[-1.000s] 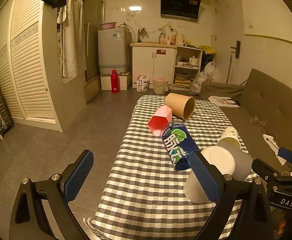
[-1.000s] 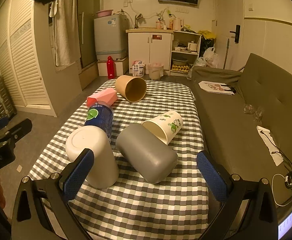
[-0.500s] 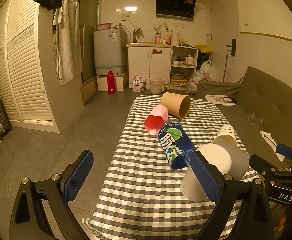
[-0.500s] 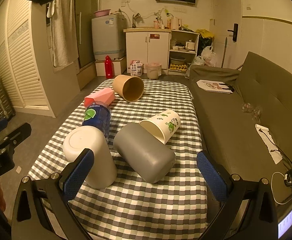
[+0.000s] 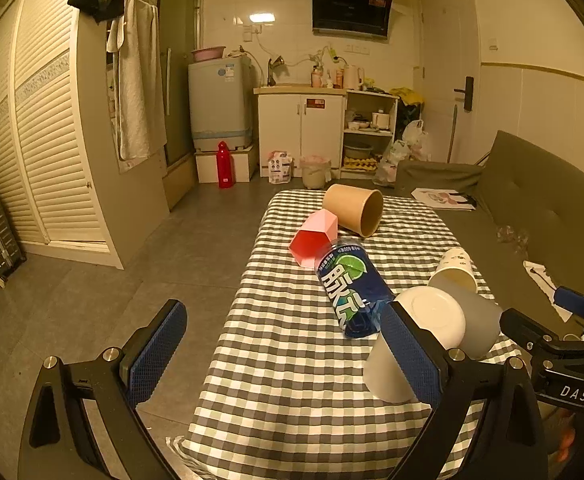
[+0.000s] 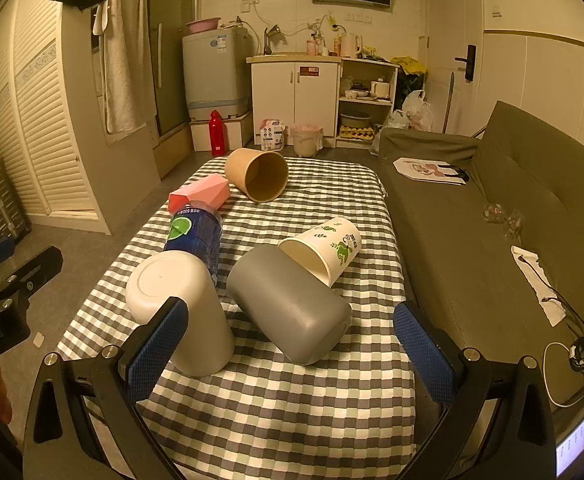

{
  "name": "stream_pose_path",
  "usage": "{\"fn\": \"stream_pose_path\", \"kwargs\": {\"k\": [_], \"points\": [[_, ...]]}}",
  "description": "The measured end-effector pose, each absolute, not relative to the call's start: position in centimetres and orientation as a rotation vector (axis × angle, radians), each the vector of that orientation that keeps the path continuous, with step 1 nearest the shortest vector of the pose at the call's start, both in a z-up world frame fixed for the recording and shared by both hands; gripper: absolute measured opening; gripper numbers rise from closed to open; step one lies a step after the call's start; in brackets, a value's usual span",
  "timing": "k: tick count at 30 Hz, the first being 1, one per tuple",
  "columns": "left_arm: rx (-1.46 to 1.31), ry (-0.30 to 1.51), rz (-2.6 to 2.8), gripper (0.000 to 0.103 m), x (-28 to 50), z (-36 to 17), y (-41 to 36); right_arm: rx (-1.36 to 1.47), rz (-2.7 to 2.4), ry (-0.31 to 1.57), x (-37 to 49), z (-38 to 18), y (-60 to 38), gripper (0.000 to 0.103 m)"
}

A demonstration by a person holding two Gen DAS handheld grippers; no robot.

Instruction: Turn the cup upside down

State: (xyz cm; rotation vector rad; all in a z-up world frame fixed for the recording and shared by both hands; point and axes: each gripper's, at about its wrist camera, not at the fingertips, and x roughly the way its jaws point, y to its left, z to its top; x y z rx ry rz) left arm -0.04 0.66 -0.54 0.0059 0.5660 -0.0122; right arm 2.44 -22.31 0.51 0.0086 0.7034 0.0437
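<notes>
A white cup [image 6: 179,304] stands upside down on the checked table [image 6: 292,400], also seen in the left wrist view [image 5: 420,336]. A grey cup [image 6: 287,304] lies on its side beside it. A white paper cup with green leaves [image 6: 324,248], a brown paper cup [image 6: 257,174] and a pink cup [image 6: 199,196] lie on their sides. My right gripper [image 6: 292,344] is open and empty, just in front of the white and grey cups. My left gripper [image 5: 279,352] is open and empty at the table's left front edge.
A blue bottle [image 5: 348,284] lies on its side between the pink and white cups. A grey sofa [image 6: 492,216] runs along the table's right side. A louvred wardrobe [image 5: 39,140] stands left; kitchen cabinets [image 5: 304,136] stand at the back.
Both grippers have drawn back slightly and lifted; the cups look a little farther off. Nothing on the table has moved.
</notes>
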Motion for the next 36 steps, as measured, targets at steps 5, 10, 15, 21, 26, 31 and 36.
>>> {"fn": "stream_pose_path", "kwargs": {"k": [5,10,15,21,26,31,36], "points": [[0.002,0.567,-0.019,0.100,-0.04,-0.59,0.79,0.005,0.043,0.708,2.40,0.45,-22.18,0.103],[0.005,0.569,-0.019,0.100,-0.04,-0.62,0.64,0.004,0.042,0.712,2.37,0.40,-22.16,0.103],[0.005,0.570,-0.018,0.100,-0.04,-0.63,0.63,0.004,0.042,0.713,2.40,0.40,-22.18,0.103],[0.008,0.569,-0.018,0.100,-0.06,-0.65,0.60,0.003,0.042,0.713,2.38,0.36,-22.20,0.103],[0.007,0.570,-0.018,0.100,-0.06,-0.66,0.59,0.003,0.041,0.713,2.35,0.35,-22.24,0.103],[0.007,0.570,-0.016,0.100,-0.08,-0.71,0.57,0.003,0.042,0.714,2.35,0.33,-22.24,0.103],[0.016,0.556,-0.018,0.100,-0.29,-0.79,0.42,0.001,0.042,0.715,2.31,0.28,-22.23,0.103]]}}
